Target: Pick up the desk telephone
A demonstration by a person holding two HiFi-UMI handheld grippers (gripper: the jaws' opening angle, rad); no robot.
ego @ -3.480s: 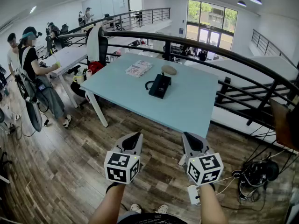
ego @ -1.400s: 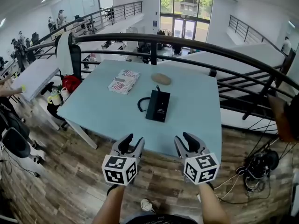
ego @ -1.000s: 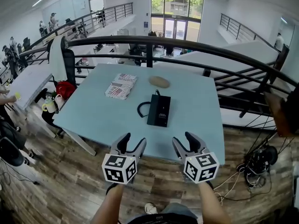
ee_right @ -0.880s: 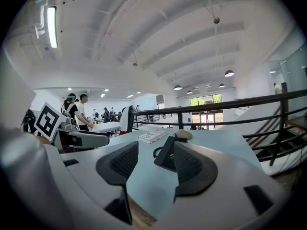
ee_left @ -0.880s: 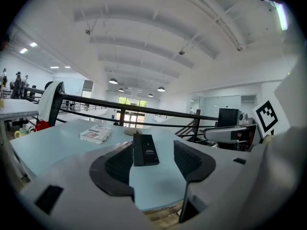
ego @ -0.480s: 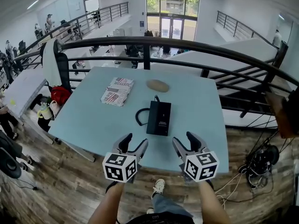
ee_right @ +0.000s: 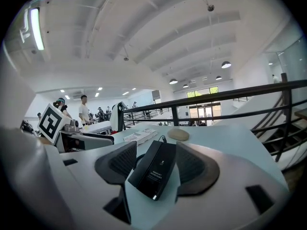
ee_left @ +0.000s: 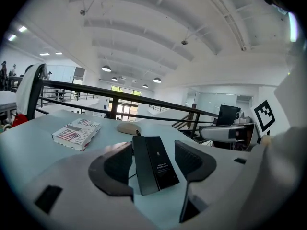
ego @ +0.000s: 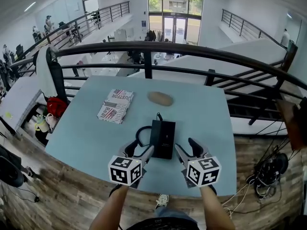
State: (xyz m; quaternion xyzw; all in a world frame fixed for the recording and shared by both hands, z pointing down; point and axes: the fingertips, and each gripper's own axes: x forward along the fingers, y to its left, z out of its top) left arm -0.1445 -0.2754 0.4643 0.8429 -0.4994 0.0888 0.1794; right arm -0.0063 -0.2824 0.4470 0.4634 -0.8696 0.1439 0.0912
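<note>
A black metal railing (ego: 192,50) curves along behind the far edge of a pale blue table (ego: 204,114), which stands on a wood-plank floor (ego: 43,195). Over the table's near edge two hand-held grippers point toward its middle, each carrying a marker cube. The left hand-held gripper (ego: 139,150) has its jaws spread wide with nothing pressed between the pads; the right hand-held gripper (ego: 185,147) is likewise spread wide and grips nothing. A paperback book (ego: 115,106) with red and white print lies flat toward the left side of the table, well apart from the rest. The desk telephone (ego: 163,138), a slim black rectangular unit, lies flat near the middle of the table, somewhat closer to the near edge, its long side running from near to far. Its near end sits between the two hand-held grippers, and each gripper view frames it in the gap of the jaws, though no pad rests on it. A flat tan oval object (ego: 160,98) lies beyond the telephone, toward the far edge. A black cord (ego: 140,131) loops out from the telephone's left side.
</note>
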